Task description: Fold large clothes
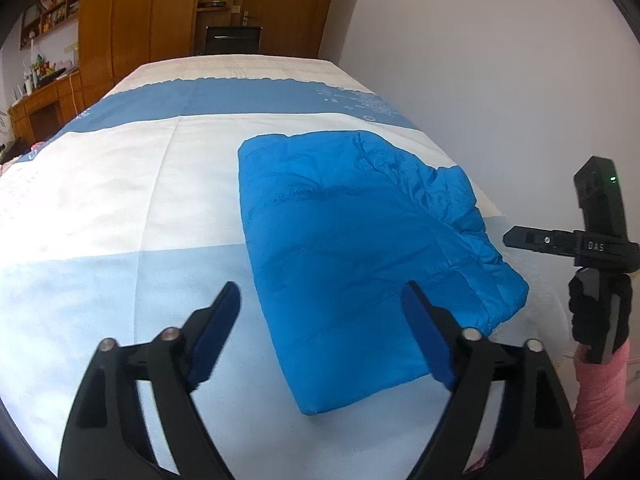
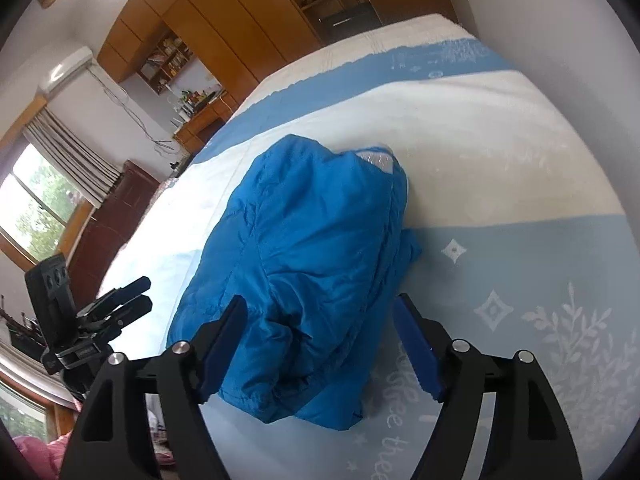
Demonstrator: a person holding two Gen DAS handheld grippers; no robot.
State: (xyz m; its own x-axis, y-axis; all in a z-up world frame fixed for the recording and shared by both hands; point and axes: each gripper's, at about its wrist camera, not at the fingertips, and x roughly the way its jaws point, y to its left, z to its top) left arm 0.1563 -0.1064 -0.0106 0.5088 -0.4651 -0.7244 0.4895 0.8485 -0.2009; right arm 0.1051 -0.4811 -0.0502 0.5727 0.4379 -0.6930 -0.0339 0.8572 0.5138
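Observation:
A bright blue padded jacket (image 1: 352,248) lies folded into a compact bundle on the bed; it also shows in the right wrist view (image 2: 304,280). My left gripper (image 1: 320,300) is open and empty, just above the jacket's near left edge. My right gripper (image 2: 318,312) is open and empty, its fingers on either side of the jacket's near end without gripping it. The right gripper also shows at the right edge of the left wrist view (image 1: 520,238), clear of the jacket. The left gripper also shows in the right wrist view (image 2: 136,296), left of the jacket.
The bed cover (image 1: 120,200) has white and blue bands. A white wall (image 1: 480,60) runs along the bed's right side. Wooden wardrobes (image 1: 160,12), a desk (image 1: 44,100) and a window (image 2: 36,208) stand beyond the bed.

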